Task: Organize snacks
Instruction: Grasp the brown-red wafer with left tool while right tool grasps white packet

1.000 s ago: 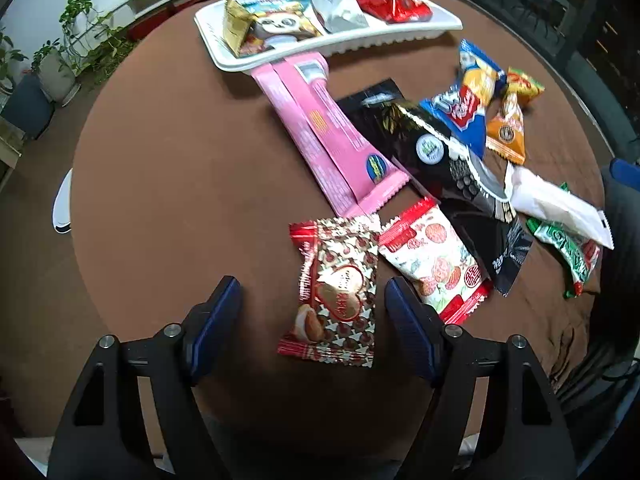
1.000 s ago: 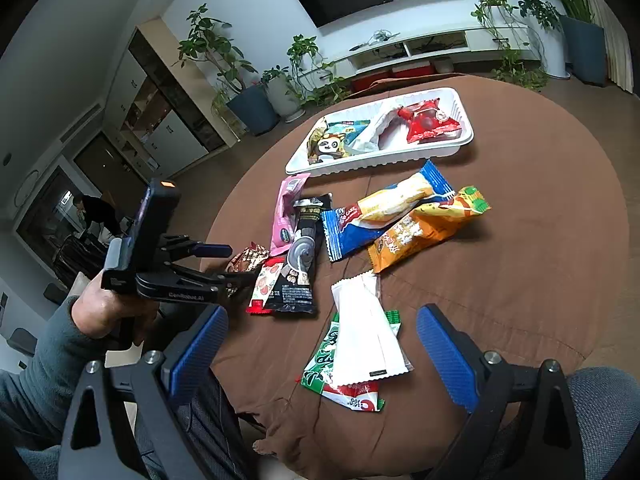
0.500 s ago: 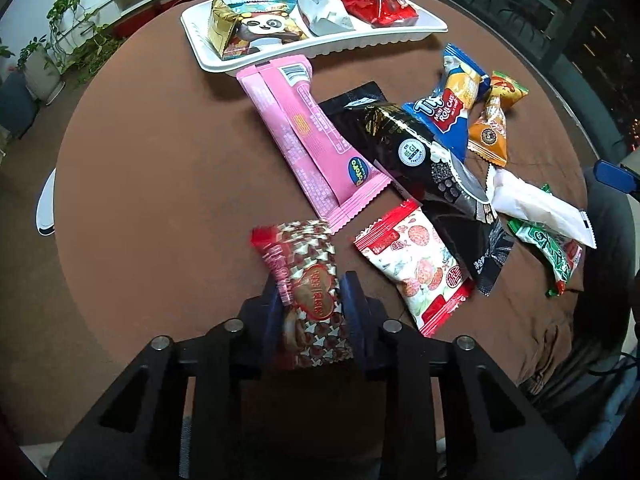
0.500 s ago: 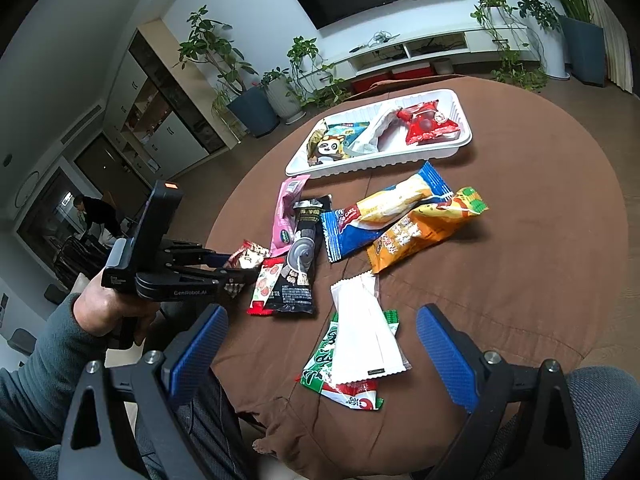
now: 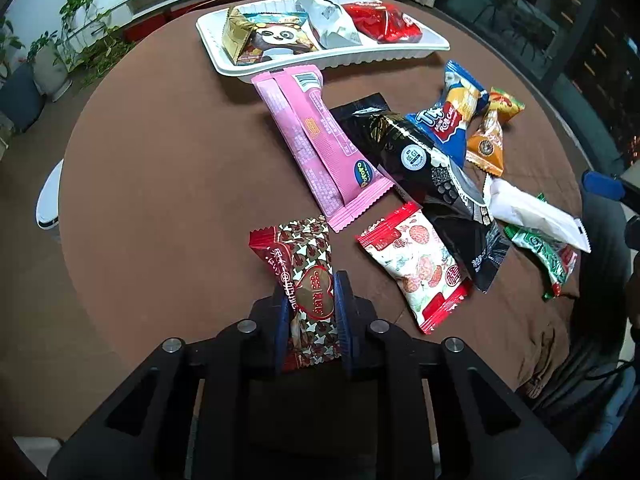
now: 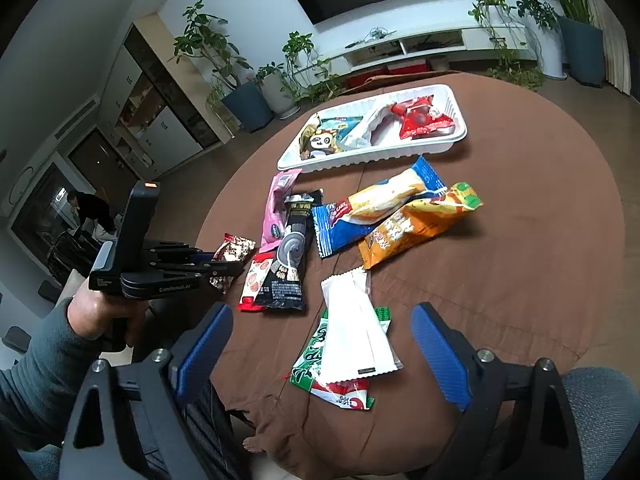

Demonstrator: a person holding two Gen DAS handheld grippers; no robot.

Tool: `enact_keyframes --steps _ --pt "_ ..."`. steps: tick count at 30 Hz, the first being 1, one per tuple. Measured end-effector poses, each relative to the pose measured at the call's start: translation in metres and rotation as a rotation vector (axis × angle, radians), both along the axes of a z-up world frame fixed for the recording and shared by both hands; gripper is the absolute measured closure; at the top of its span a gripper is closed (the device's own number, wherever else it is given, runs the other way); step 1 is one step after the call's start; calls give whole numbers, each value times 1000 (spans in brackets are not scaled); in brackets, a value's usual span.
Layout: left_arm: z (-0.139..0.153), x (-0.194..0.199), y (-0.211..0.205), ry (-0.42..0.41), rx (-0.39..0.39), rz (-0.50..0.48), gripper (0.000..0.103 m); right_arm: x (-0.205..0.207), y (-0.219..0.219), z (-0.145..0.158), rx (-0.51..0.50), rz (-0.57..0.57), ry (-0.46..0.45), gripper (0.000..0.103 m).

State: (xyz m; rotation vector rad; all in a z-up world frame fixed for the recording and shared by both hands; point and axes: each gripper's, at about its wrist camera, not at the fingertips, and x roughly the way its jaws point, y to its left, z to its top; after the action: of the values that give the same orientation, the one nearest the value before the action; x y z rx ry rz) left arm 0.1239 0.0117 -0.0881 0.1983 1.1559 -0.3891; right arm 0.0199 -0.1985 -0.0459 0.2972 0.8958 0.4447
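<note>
My left gripper [image 5: 310, 300] is shut on a red and brown heart-print snack packet [image 5: 304, 276] and holds it lifted above the brown table; the packet also shows in the right wrist view [image 6: 232, 254]. A white tray [image 5: 432, 46] at the far side holds a panda packet [image 5: 276, 38], a white packet and a red packet [image 5: 384, 20]. Loose snacks lie between: a pink packet [image 5: 324, 148], a black one [image 5: 424, 160], a red-and-white one [image 5: 420, 268]. My right gripper [image 6: 322, 354] is open and empty above a white packet [image 6: 356, 332] lying on a green one.
Blue [image 6: 376, 208] and orange [image 6: 420, 224] packets lie right of centre. The round table's near edge has bunched brown cloth [image 6: 280, 432]. Potted plants, a TV shelf and cabinets stand beyond the table. The table's left half [image 5: 160, 160] carries no packets.
My left gripper closed on the heart-print packet and lifted it off the table, tilting it upright. The right gripper has stayed where it was, open.
</note>
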Motion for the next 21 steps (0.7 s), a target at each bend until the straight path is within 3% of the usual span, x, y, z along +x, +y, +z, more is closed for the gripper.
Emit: enact_keyframes --steps 8,13,16,18,21 --pt "12 -14 18 -32 -115 68 85 5 -1 3 -97 -3 -8 11" --pt "13 -26 27 -33 -177 104 85 16 8 2 -215 65 27 12" --pt "16 -34 30 -44 -215 119 85 29 24 -9 -281 156 91 23" --pt "18 -40 31 -48 -236 126 85 36 32 -18 -316 191 122 39" --pt "19 -47 31 -47 -253 127 85 48 38 -27 -343 210 153 43"
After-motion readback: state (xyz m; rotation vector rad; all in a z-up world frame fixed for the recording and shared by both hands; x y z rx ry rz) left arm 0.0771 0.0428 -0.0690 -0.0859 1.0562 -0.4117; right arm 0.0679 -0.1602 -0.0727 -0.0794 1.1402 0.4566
